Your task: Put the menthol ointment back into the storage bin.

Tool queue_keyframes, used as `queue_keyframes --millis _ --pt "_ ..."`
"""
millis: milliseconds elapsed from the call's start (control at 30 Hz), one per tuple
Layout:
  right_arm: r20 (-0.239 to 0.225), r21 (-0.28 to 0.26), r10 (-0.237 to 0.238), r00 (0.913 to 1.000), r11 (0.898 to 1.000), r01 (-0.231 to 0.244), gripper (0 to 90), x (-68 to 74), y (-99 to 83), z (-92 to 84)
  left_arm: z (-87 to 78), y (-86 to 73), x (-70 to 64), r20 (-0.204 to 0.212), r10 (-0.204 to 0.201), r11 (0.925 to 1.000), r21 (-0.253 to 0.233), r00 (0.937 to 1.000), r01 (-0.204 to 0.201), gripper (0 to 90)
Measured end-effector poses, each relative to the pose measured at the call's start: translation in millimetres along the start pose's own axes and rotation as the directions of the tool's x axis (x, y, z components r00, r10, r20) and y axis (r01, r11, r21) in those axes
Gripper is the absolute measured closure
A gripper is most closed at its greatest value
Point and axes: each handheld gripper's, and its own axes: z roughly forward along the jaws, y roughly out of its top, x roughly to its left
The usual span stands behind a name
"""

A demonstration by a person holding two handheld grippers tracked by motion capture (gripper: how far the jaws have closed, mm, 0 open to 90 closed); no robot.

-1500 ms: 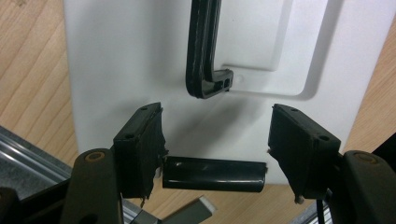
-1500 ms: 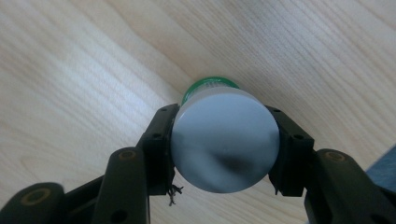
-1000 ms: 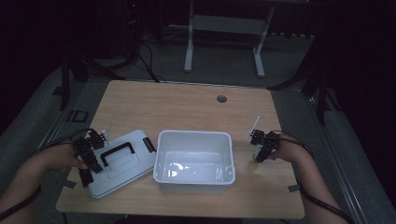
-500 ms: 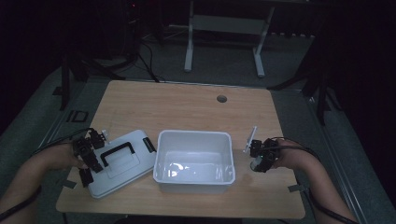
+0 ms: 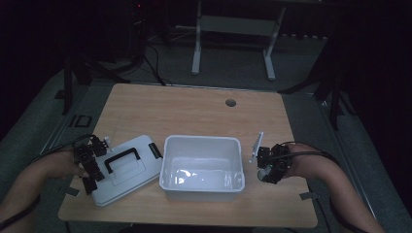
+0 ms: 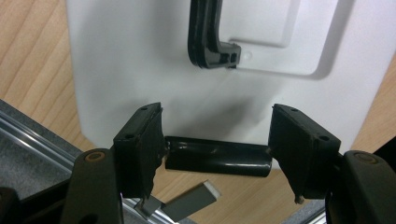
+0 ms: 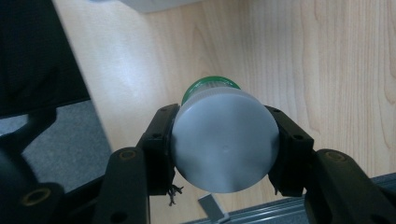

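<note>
While the bin stands open, the packing looks barely begun; notes follow.

Right claw (image 7: 224, 149): clamped on a bottle (image 7: 224, 147), grey cap toward the camera, green showing behind it; in the high view this claw (image 5: 266, 165) sits just beside the bin's right wall, above the counter.

Left claw (image 6: 219, 144): jaws part-open around a black latch (image 6: 218, 161) at the lid's edge; the pads seem to touch its ends, but whether they press I cannot tell. In the high view it (image 5: 92, 162) rests at the lid's left end.

Bin (image 5: 167, 160): white, middle of the counter (image 5: 194, 111), nothing seen inside apart from a glare on its floor.

Lid (image 5: 136, 174): off the bin, lying flat and slightly skewed just left of it, black handle (image 5: 119, 160) up.

Done, by my reading: lid removed and set aside; bottle picked up.

Left, by my reading: bottle into the bin, lid back on, latches closed.

Count: one bin, one lid, one bottle, one handle, two claws. Latches: two dark ones made out on the lid, one at each end; more could be hidden.

Light: dim; small detail in the high view is uncertain.
</note>
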Motion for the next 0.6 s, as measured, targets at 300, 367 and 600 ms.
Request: queue_keyframes --millis 300,367,600 --pt "-0.004 -0.020 0.006 1.0000 1.000 -0.006 50.1 5.9 9.0 -29.8 -4.3 -3.0 -0.8 0.001 0.005 1.0000 0.000 1.0000 -0.005 35.1" --pt "0.003 -0.022 -0.002 1.0000 1.000 0.002 50.1 8.6 14.9 -42.1 -6.0 -2.6 -1.0 0.001 0.007 1.0000 0.002 1.0000 -0.007 35.1" --pt "0.021 -0.034 -0.036 0.9991 0.999 0.037 50.1 14.7 29.8 -61.9 -6.8 0.2 -3.4 -0.003 0.015 0.9999 0.004 0.9999 -0.015 35.1"
